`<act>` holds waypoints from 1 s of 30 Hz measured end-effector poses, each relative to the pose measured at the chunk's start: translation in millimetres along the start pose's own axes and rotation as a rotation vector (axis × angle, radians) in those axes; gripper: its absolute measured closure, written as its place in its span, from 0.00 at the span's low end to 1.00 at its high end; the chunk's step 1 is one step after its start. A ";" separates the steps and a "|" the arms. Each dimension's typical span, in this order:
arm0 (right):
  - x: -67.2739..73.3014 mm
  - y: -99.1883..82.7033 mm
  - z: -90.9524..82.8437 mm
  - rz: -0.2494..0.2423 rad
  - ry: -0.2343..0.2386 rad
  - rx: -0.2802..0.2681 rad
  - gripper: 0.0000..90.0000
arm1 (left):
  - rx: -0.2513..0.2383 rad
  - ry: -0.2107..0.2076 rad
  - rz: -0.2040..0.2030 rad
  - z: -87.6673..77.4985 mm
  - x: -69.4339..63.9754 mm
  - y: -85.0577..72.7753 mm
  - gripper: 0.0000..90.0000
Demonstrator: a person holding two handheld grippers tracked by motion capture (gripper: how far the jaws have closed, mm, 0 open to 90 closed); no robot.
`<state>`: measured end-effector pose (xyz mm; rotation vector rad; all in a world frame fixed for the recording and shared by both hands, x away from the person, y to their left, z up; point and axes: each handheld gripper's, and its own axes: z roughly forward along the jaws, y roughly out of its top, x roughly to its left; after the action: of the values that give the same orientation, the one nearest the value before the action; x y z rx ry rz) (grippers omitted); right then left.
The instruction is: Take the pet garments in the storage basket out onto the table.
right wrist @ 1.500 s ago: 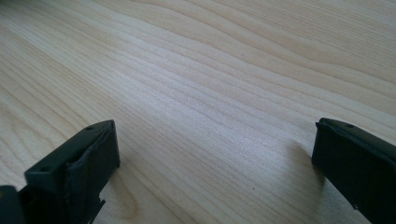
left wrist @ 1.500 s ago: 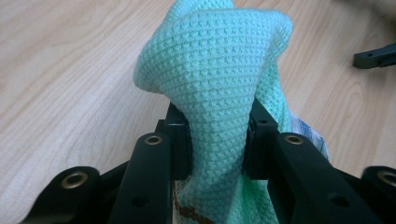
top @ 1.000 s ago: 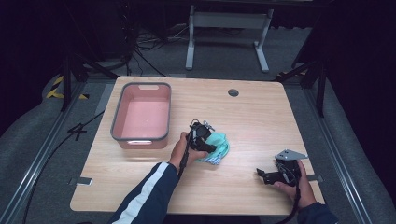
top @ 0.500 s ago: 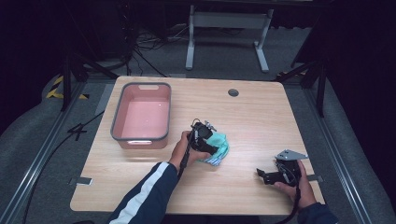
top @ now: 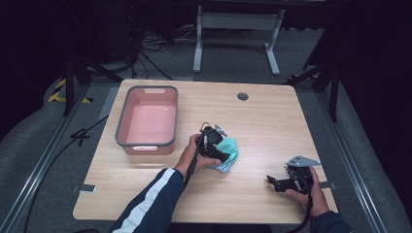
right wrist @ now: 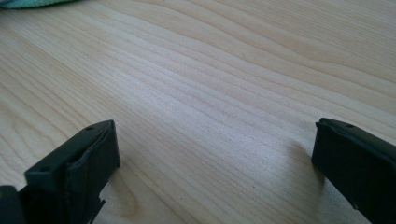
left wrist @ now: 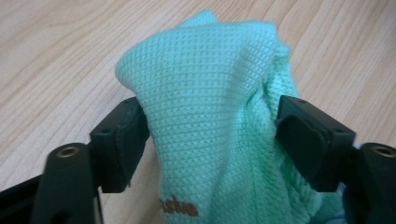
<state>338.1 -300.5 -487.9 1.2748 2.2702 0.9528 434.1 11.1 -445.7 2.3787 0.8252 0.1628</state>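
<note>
High view, room: the left gripper sits near the middle of the wooden surface, with bare wood ahead of it and to its right; the pink tub stands just to its left, apart from it. The right gripper lies close to the near right edge of the surface, with open wood to its left and ahead.
High view, hard to see: the left hand and the gripper cover part of the green cloth; how the jaws stand cannot be told here.
High view, cloth: bunched directly under and just right of the left gripper, touching it, well apart from the right gripper.
Left gripper view, state: the jaws are clamped on a raised fold of the green cloth, one pad pressing each side.
Left gripper view, cut off: the cloth's lower part runs out of frame; brown stitched lettering is too partial to read.
Right gripper view, state: the jaws stand wide apart, released, nothing between them but bare surface.
Right gripper view, cloth: a green sliver at the far top left, well ahead of the gripper.
</note>
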 end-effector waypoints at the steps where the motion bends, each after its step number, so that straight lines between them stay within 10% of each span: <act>1: 0.0 0.0 0.0 0.000 0.000 0.000 0.01 | -0.001 0.003 -0.010 -2.1 -1.0 0.0 0.26; 30: -0.4 -0.9 -0.6 -0.011 -0.002 0.001 0.01 | -0.050 0.065 0.218 -55.0 -16.0 6.6 0.22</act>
<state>337.4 -301.4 -488.2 1.2618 2.2736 0.9466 408.3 25.4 -396.2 2.4226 0.5819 0.3471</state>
